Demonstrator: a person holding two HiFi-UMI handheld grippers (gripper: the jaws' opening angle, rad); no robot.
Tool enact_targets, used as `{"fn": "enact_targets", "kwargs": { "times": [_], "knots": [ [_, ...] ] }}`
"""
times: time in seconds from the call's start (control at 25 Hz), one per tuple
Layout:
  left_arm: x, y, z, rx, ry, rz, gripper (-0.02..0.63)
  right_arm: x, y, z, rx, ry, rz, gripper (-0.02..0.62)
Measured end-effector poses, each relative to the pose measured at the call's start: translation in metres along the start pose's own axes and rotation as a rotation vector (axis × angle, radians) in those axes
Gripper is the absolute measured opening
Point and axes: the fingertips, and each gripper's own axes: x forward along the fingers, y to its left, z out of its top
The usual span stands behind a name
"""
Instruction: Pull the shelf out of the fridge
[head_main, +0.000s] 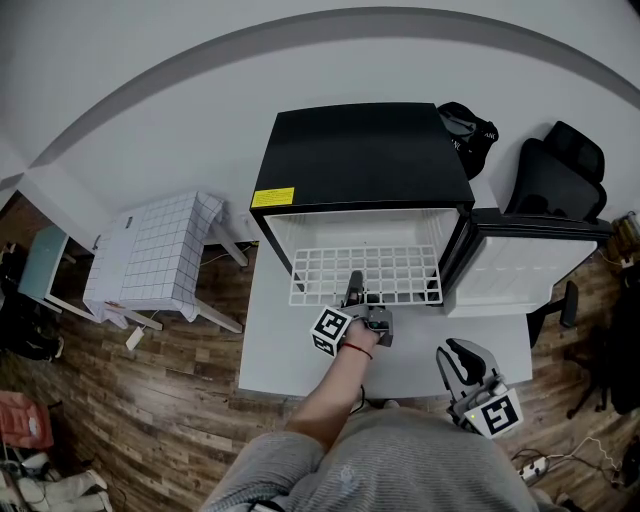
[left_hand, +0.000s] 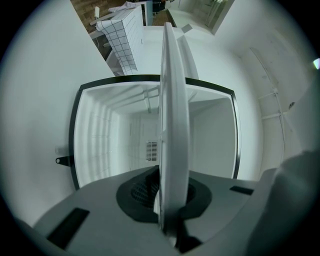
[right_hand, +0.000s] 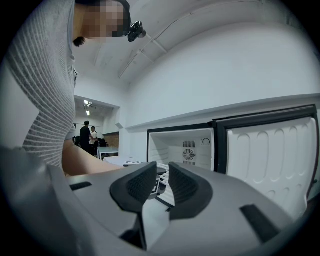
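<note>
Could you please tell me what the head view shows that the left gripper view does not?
Only the head view: the black top of the fridge, the open right gripper and a black chair. Only the left gripper view: the slatted vent on the fridge's back wall. Both: the white wire shelf, partly drawn out and clamped by the left gripper, and the checked cloth.

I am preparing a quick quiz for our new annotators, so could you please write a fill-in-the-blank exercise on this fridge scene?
1. The left gripper is shut on the front edge of the wire shelf, whose colour is ____.
2. The fridge has its door standing ____.
3. The right gripper holds ____.
Missing words: white; open; nothing.
</note>
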Motion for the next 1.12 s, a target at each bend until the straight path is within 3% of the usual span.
{"fn": "enact_targets", "kwargs": {
  "times": [0.76, 1.12],
  "knots": [
    [-0.012, 0.000, -0.004, -0.011, -0.012, -0.001, 0.031, 0.006, -0.003, -0.001, 0.003, 0.003, 0.028, 0.080],
    [-0.045, 0.006, -0.004, -0.054, -0.025, -0.019, 0.031, 0.007, -0.003, -0.001, -0.011, 0.000, 0.048, 0.080]
  ]
}}
